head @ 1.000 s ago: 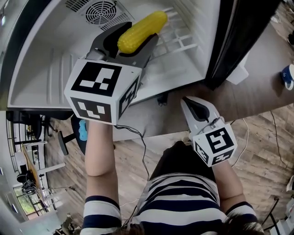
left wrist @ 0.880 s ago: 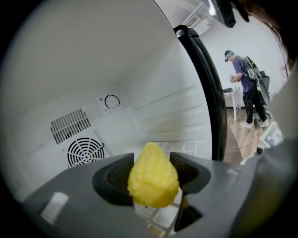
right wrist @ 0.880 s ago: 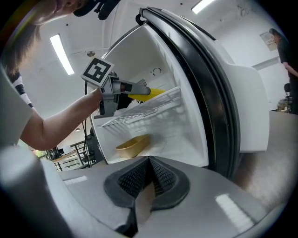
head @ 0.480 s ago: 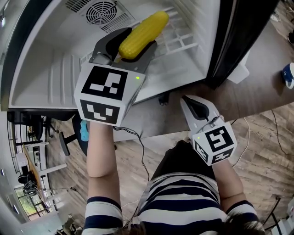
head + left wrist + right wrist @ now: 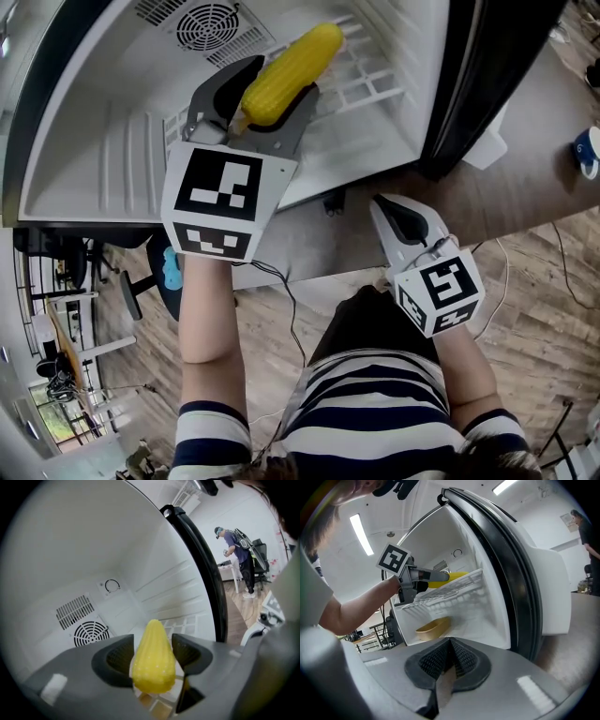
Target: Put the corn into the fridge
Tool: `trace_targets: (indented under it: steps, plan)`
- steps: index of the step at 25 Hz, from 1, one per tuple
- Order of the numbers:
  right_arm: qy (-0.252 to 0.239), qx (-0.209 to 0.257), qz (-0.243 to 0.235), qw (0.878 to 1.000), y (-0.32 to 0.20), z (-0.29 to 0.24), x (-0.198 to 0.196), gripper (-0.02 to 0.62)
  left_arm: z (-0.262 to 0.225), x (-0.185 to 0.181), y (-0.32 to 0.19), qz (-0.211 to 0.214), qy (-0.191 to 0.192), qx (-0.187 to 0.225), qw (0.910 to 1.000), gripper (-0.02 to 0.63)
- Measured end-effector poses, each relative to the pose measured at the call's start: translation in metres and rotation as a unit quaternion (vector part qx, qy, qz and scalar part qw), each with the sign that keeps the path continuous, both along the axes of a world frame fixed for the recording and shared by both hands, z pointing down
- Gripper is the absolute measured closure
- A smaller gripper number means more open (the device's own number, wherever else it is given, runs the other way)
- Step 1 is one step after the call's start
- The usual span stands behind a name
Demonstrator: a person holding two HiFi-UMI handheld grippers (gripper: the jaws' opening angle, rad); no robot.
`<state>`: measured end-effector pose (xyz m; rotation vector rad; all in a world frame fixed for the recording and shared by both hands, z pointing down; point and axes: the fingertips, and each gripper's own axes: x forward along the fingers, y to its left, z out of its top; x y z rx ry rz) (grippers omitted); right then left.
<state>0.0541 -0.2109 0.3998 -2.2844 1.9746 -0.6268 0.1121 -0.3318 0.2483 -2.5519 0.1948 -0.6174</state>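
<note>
The left gripper (image 5: 270,86) reaches into the open fridge (image 5: 103,141), its jaws closed on the thick end of the corn (image 5: 286,64). The corn points toward the back wall, over the white wire shelf (image 5: 367,82), near the round fan vent (image 5: 204,24). The right gripper (image 5: 398,214) hangs outside the fridge, in front of the person's striped shirt (image 5: 370,412), with its jaws pressed together and nothing between them. A yellow tray (image 5: 433,626) sits below the shelf.

Grey left gripper (image 5: 278,80), grey right gripper (image 5: 389,208); each carries 1 white cube, black square markers. Dark ribbed pads (image 5: 433,660). Thin black cable (image 5: 292,298). Navy-white striped short-sleeved shirt (image 5: 375,412).
</note>
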Motion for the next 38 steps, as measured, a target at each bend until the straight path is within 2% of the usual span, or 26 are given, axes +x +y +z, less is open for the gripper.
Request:
trace_targets:
  steps: [5,13,19,24,28,34,38]
  plan:
    - [0.006,0.001,-0.008,1.000,-0.003,-0.006,-0.001,0.603,-0.009,-0.005,0.000,0.004,0.016,-0.015,0.9998,0.606]
    - [0.021,-0.001,-0.027,0.999,-0.005,-0.021,0.002,0.603,-0.006,-0.023,-0.014,-0.031,0.030,-0.043,0.9982,0.606]
    - [0.032,-0.005,-0.042,0.999,0.000,-0.034,0.003,0.603,-0.020,-0.041,-0.011,-0.058,0.065,-0.063,0.9942,0.606]
    - [0.045,-0.008,-0.062,0.997,0.005,-0.049,0.003,0.603,-0.034,-0.061,-0.004,-0.093,0.098,-0.082,0.9875,0.606]
    - [0.052,-0.008,-0.075,0.996,0.005,-0.058,0.002,0.603,-0.033,-0.077,0.003,-0.116,0.110,-0.099,0.9822,0.606]
    - [0.061,-0.006,-0.096,0.993,0.004,-0.070,-0.003,0.603,-0.033,-0.101,0.014,-0.147,0.142,-0.125,0.9709,0.606]
    - [0.068,-0.003,-0.102,0.992,0.005,-0.074,-0.004,0.603,-0.026,-0.118,0.023,-0.166,0.160,-0.156,0.9605,0.606]
